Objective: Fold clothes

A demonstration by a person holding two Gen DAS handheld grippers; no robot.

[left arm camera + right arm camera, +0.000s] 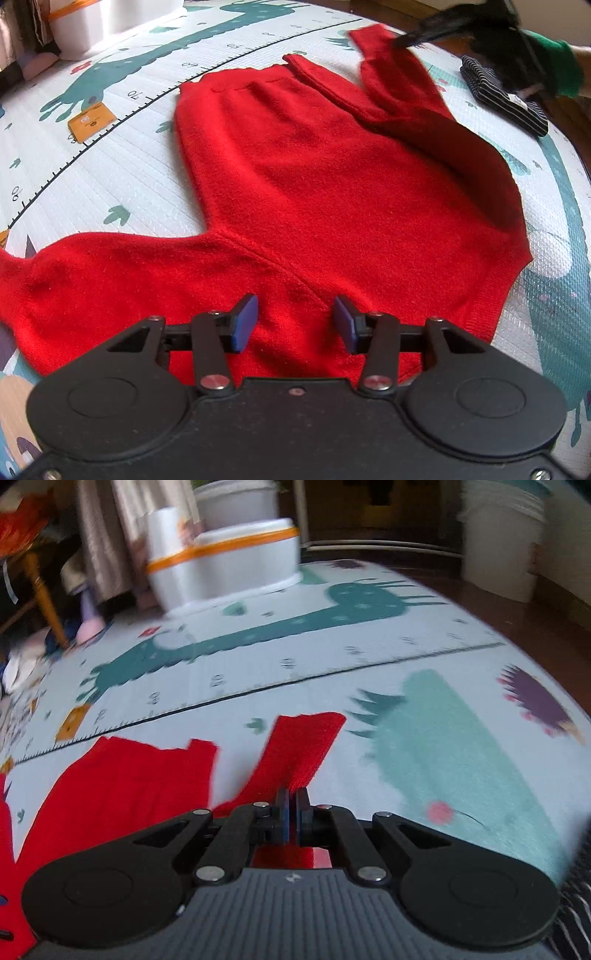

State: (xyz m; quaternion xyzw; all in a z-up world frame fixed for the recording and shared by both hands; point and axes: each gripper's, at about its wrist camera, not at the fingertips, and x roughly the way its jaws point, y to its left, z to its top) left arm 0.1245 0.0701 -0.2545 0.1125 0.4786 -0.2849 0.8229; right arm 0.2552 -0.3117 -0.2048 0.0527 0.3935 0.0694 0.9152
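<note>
A red sweater (314,177) lies flat on a dinosaur-print play mat (110,177). My left gripper (295,323) is open and empty, hovering over the sweater's near shoulder, with one sleeve (92,280) spread out to the left. My right gripper (293,808) is shut on the other red sleeve (303,742) near its cuff and holds it lifted above the mat. In the left wrist view that sleeve (399,81) is raised at the far right, held by the blurred right gripper (424,35). The sweater body also shows in the right wrist view (122,779).
A folded dark striped garment (506,107) lies on the mat at the far right. An orange card (92,122) lies on the mat to the left. A white tub with an orange band (229,561) stands at the mat's far edge. Wooden floor (480,602) lies beyond.
</note>
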